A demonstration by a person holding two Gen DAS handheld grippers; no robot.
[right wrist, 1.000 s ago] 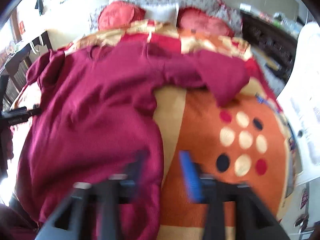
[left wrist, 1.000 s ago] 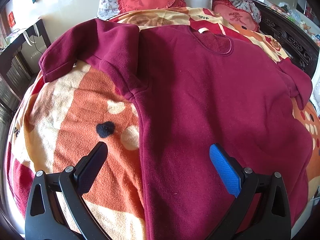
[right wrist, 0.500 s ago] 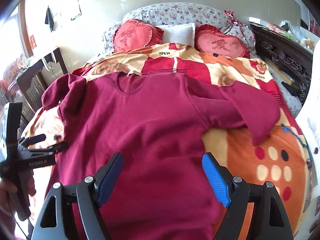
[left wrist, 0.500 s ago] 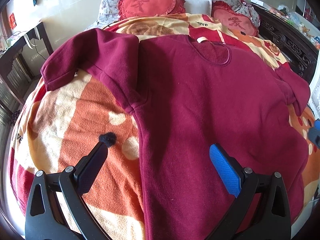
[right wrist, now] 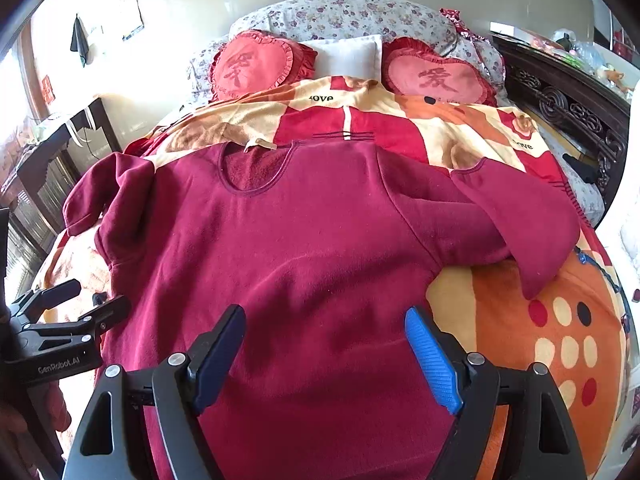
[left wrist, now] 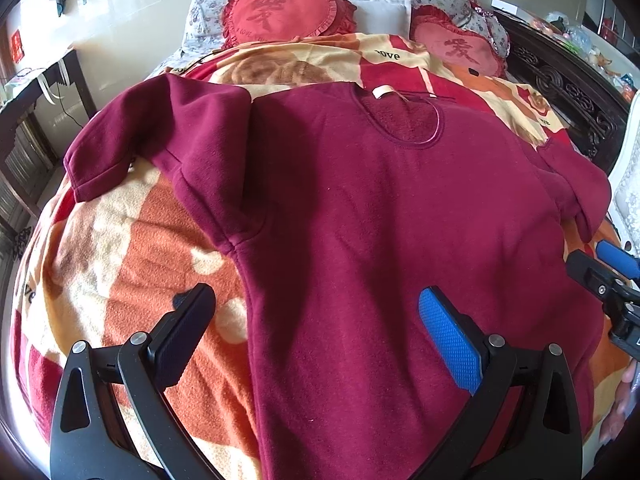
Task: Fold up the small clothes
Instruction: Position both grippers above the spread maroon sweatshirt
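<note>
A dark red long-sleeved sweater (left wrist: 380,216) lies spread flat, front up, on a bed blanket, neck hole toward the pillows; it also fills the right wrist view (right wrist: 288,264). Its left sleeve (left wrist: 132,148) is folded near the bed's left side and its right sleeve (right wrist: 520,220) bends down at the right. My left gripper (left wrist: 316,320) is open and empty above the sweater's left side seam. My right gripper (right wrist: 326,340) is open and empty above the lower body of the sweater. Each gripper shows at the edge of the other view.
An orange, red and cream blanket (left wrist: 120,264) covers the bed. Two red heart cushions (right wrist: 256,64) and floral pillows lie at the head. A dark carved wooden frame (right wrist: 572,112) runs along the right. A dark table (left wrist: 36,92) stands at the left.
Both grippers have drawn back and risen, so more of the sweater shows. The right gripper swung left from the bare blanket to above the sweater's body. Both stay open.
</note>
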